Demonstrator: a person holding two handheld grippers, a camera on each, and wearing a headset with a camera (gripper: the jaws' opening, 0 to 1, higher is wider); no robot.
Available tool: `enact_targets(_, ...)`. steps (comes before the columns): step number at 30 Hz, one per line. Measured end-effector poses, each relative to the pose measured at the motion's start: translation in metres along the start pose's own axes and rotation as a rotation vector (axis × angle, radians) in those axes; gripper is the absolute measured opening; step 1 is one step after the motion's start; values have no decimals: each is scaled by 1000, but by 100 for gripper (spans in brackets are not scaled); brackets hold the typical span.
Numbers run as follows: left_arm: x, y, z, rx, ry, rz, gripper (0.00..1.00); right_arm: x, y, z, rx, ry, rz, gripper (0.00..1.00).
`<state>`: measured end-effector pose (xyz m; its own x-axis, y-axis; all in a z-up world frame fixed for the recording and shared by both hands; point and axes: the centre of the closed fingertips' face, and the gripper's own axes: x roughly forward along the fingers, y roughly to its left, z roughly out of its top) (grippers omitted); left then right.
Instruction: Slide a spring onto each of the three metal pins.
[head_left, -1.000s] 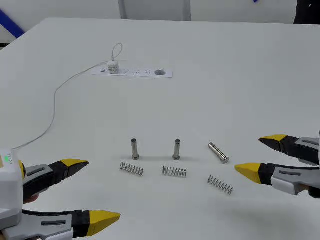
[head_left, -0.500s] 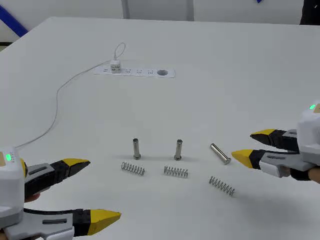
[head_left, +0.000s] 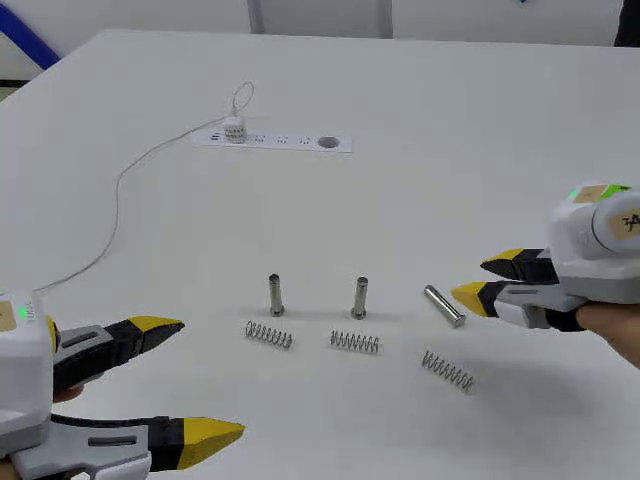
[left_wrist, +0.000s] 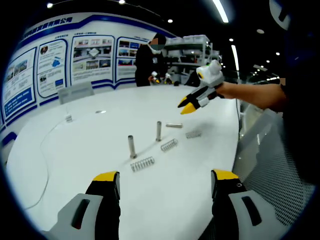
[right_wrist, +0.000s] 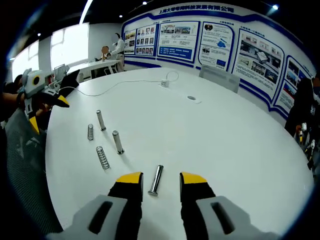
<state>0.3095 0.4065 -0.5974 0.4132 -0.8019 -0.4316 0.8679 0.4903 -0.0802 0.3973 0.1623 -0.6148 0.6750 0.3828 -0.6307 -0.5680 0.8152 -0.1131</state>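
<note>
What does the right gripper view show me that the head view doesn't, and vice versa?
Right gripper view: the lying pin sits in line with the gap between the right gripper's open jaws, and wall posters stand behind. Head view: the third spring, near that pin. Both: two upright pins, two springs beside them, and the open left gripper.
</note>
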Motion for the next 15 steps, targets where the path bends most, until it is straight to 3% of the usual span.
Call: enact_targets(15, 1, 0, -3, 2, 13, -5, 75, 37, 3, -8, -4, 123, 12, 20)
